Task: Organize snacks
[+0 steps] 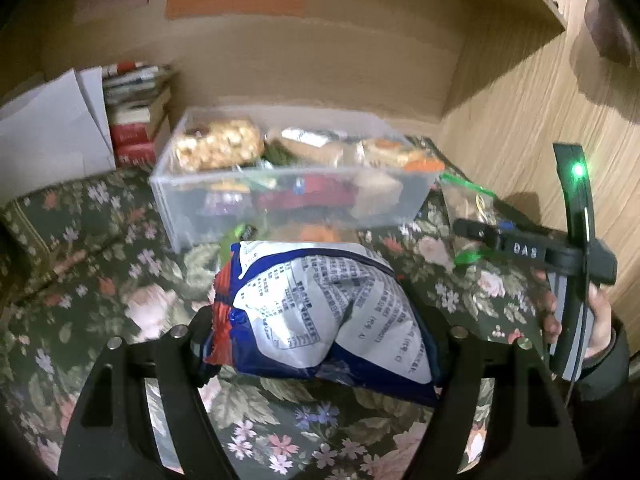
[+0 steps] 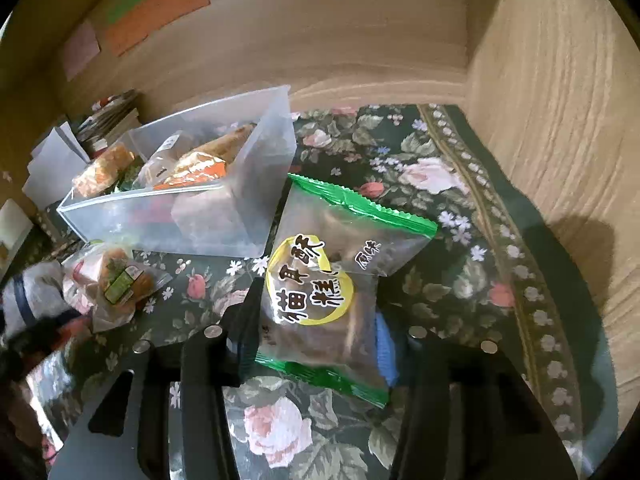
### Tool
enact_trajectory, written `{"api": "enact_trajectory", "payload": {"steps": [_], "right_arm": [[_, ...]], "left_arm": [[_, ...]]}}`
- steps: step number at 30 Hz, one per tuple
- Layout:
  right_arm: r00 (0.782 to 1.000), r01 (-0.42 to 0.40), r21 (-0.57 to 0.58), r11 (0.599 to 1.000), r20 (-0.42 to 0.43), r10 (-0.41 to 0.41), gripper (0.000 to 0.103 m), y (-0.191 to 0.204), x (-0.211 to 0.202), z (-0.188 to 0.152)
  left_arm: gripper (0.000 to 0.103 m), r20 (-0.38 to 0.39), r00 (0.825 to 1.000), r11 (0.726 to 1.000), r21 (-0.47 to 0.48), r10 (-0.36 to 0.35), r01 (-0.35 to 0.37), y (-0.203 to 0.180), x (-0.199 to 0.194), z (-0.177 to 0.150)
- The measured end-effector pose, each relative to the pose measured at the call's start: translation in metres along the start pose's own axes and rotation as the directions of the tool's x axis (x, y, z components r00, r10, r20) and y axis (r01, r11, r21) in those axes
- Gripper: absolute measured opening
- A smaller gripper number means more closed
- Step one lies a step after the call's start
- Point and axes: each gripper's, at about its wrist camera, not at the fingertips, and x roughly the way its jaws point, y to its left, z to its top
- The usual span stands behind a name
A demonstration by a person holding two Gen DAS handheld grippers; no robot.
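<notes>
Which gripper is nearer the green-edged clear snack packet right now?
Right. The right gripper has the green-edged packet between its fingers; the left gripper holds the blue-and-white bag off to the side.

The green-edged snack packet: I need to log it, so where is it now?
In the right wrist view, the green-edged snack packet sits between the jaws of the right gripper, over the floral cloth, just right of the clear plastic bin.
</notes>
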Motion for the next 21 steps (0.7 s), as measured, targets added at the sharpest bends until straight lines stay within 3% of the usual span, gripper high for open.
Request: {"api": "enact_trajectory", "payload": {"steps": [9,21], "right_arm": [[0.994,0.023,-0.024,0.999,0.110,-0.020,0.043,0.006,-0.039,0.011],[0.974,-0.036,-0.116,0.993,0.216,0.061,0.044,0.039,-0.068,0.034]], "left_arm": [[0.075,0.083,0.996,1.000,0.001,0.025,-0.025,0.003,-0.019,0.022],[0.075,0.181,0.981,0.997,0.007,0.073,-0.076,0.007,-0.031,0.068]]}}
